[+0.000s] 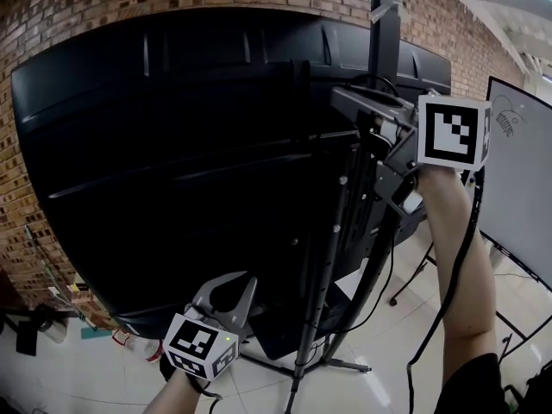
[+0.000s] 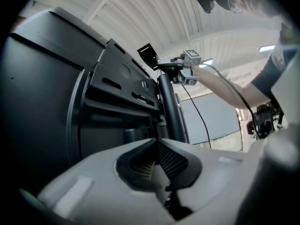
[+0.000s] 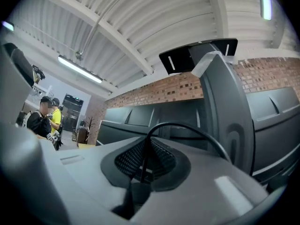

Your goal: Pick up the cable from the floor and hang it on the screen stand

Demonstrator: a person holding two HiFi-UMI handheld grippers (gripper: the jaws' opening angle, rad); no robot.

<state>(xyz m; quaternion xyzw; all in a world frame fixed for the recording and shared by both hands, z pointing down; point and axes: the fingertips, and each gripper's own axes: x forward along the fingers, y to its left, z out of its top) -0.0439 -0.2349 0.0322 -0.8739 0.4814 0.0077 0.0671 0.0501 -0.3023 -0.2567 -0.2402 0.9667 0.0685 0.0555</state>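
- The right tongs (image 1: 347, 101) are raised high, with their tips up against the upper part of the screen stand (image 1: 384, 33). The stand's dark upright post rises just beyond them and to their right in the right gripper view.
- The pads of the right tongs (image 3: 146, 143) are pinched on a thin black cable (image 3: 190, 131). It comes up from between them and arcs over the right-hand jaw toward the post.
- In the head view the cable (image 1: 455, 261) trails from the right tongs down past the raised forearm (image 1: 461, 257) toward the floor (image 1: 103, 378). I cannot tell whether it touches the stand.
- The left tongs (image 1: 231, 279) are well below the right ones, near the lower edge of the screen (image 1: 172, 171). They point up at its black back panel.
- In the left gripper view the left tongs (image 2: 155, 143) are pressed together at the tips, with nothing between the ribbed pads.
- Each pair of tongs carries a marker cube. One sits behind the right tongs (image 1: 453, 132) and one sits behind the left tongs (image 1: 200, 345).
- A whiteboard (image 1: 522, 179) stands to the right of the right tongs, and a brick wall (image 1: 69, 11) shows behind the screen.
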